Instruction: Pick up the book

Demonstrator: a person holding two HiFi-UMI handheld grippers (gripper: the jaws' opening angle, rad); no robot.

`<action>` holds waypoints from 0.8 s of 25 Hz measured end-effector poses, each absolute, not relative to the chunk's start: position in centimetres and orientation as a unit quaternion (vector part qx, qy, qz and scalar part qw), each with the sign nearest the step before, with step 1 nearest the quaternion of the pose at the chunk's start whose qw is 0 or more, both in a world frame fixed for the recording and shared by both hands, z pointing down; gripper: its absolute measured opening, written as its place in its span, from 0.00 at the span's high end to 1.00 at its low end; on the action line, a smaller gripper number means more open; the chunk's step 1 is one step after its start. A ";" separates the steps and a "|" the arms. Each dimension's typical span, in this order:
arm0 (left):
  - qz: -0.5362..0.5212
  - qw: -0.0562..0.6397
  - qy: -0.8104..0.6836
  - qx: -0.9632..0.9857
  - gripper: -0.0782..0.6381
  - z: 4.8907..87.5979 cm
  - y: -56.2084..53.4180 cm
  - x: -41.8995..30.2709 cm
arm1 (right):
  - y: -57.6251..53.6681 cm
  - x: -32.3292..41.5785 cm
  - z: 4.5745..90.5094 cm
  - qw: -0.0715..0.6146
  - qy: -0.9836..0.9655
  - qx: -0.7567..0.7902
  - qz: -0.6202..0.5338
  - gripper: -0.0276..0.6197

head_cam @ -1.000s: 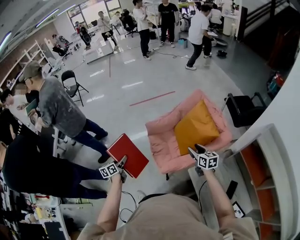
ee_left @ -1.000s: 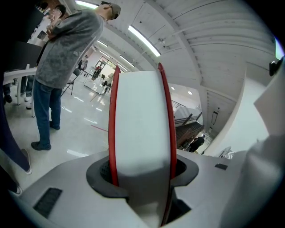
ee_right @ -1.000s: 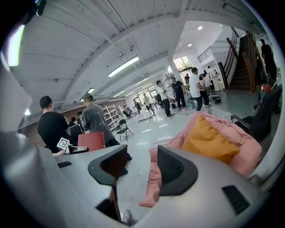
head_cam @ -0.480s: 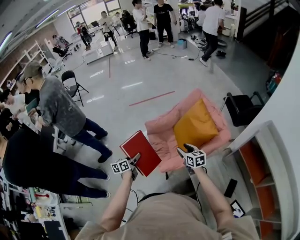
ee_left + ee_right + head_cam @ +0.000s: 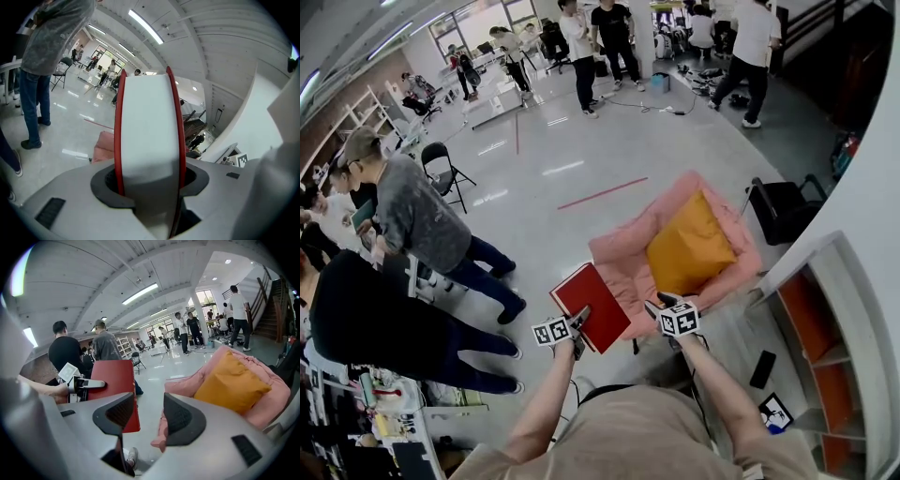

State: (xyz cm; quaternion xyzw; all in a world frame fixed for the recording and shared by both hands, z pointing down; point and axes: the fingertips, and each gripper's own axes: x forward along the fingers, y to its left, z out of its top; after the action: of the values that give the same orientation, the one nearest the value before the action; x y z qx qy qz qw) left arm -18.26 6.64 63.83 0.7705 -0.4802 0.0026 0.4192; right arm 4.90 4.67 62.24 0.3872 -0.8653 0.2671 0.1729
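A red hardcover book [image 5: 592,305] hangs in the air in front of me, just left of a pink armchair [image 5: 628,258] with an orange cushion [image 5: 689,246]. My left gripper [image 5: 578,323] is shut on the book's near corner. In the left gripper view the book's white page edge and red covers [image 5: 147,131] stand upright between the jaws of that gripper [image 5: 149,180]. My right gripper [image 5: 661,305] hovers just right of the book, over the armchair's front edge. Its jaws stand open with nothing between them in the right gripper view [image 5: 149,416], where the book [image 5: 115,380] shows at the left.
A person in a grey top [image 5: 417,220] stands close at the left beside a desk. A black folding chair [image 5: 441,159] stands behind them and a black office chair [image 5: 778,211] stands right of the armchair. White and orange shelving [image 5: 820,347] runs along the right. Several people stand far back.
My left gripper has carried the book to the right, toward the armchair. My right gripper has moved left and a little down, closer to the book.
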 end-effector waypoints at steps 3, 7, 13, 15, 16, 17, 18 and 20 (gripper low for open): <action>-0.008 0.410 -0.479 0.776 0.55 62.5 6.1 -17.7 | 4.7 4.6 61.3 0.165 -0.870 0.386 0.260 0.64; -0.011 0.381 -0.478 0.792 0.55 59.9 5.4 -17.0 | 4.5 3.9 59.1 0.148 -0.881 0.383 0.235 0.64; 0.016 0.343 -0.478 0.808 0.55 58.6 4.9 -16.1 | 4.5 2.7 58.7 0.148 -0.888 0.377 0.220 0.64; 0.032 0.344 -0.480 0.807 0.55 59.6 4.8 -16.0 | 4.3 2.6 59.5 0.158 -0.886 0.375 0.223 0.64; 0.039 0.346 -0.481 0.805 0.55 60.2 4.7 -15.9 | 4.2 2.5 60.1 0.163 -0.885 0.375 0.224 0.64; 0.046 0.349 -0.482 0.802 0.55 60.9 4.8 -15.9 | 4.2 2.5 60.7 0.168 -0.884 0.374 0.225 0.64; 0.056 0.352 -0.484 0.799 0.55 61.7 4.8 -15.9 | 4.1 2.5 61.3 0.175 -0.882 0.374 0.226 0.64; 0.077 0.362 -0.484 0.793 0.55 63.5 5.0 -15.8 | 4.0 2.5 62.6 0.189 -0.880 0.374 0.226 0.64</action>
State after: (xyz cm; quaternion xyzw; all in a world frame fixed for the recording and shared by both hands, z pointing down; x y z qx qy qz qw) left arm -15.80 4.98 63.50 0.7929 -0.4840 0.0765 0.3621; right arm 2.50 4.01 62.63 0.3738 -0.8795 0.2260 0.1888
